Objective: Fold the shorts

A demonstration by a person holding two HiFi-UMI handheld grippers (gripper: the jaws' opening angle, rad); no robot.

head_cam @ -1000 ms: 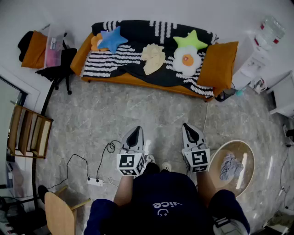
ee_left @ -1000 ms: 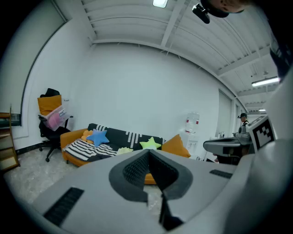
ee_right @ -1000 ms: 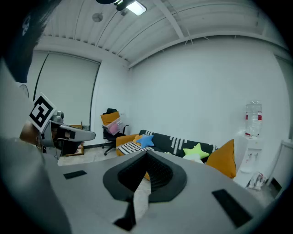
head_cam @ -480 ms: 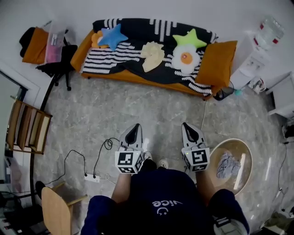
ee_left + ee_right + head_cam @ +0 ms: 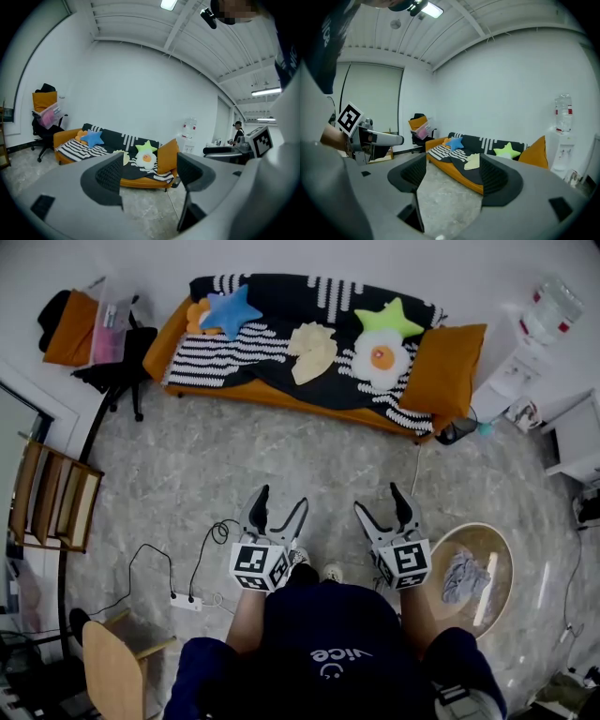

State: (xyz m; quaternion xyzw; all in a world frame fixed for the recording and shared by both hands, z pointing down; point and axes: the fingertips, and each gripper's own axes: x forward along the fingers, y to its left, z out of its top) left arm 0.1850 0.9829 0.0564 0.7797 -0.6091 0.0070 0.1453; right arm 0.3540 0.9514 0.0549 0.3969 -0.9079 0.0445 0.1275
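- The left gripper and right gripper have just been opening; the jaws of all 2 stand wide apart and empty.
- The crumpled grey shorts lie untouched in the round basket beside the right gripper, so folding likely has not begun.

The grey cloth bunched in the round basket beside you is too small and crumpled to tell what garment it is. Your torso hides the floor at your feet, leaving only your shoes' toes showing. The picture's edge cuts off the wooden chair at your lower left, and the distant person in the left gripper view is too small to make out.
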